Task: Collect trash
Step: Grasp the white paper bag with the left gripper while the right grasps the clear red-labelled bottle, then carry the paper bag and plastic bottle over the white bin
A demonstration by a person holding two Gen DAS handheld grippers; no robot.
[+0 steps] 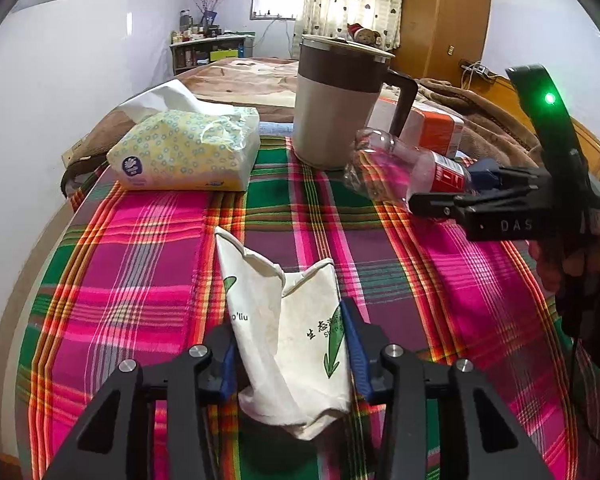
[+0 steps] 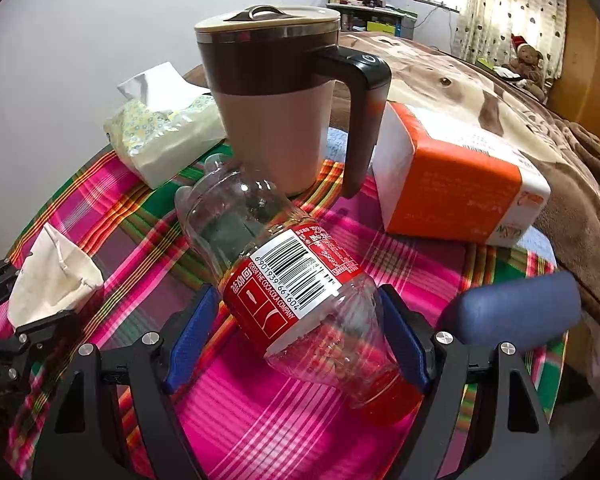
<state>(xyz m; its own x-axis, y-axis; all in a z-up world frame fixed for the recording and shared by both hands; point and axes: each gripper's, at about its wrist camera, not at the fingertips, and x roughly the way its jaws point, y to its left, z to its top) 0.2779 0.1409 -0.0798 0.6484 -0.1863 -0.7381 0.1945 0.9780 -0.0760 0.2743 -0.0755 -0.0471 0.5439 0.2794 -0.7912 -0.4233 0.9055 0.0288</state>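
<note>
A crushed white paper cup [image 1: 288, 332] with green print sits between the blue pads of my left gripper [image 1: 290, 344], which is shut on it above the plaid cloth. It also shows at the left of the right wrist view [image 2: 56, 280]. An empty clear Coca-Cola bottle [image 2: 296, 280] with a red label lies tilted between the blue pads of my right gripper [image 2: 296, 332], which is shut on it. In the left wrist view the bottle [image 1: 400, 168] and right gripper [image 1: 440, 196] are at the right.
A brown and beige lidded mug [image 1: 340, 100] stands at the back of the plaid tablecloth [image 1: 140, 280]. A tissue pack [image 1: 188, 152] lies at the back left, an orange and white box [image 2: 456, 184] at the back right. A blue roll [image 2: 512, 308] lies at right. A bed is behind.
</note>
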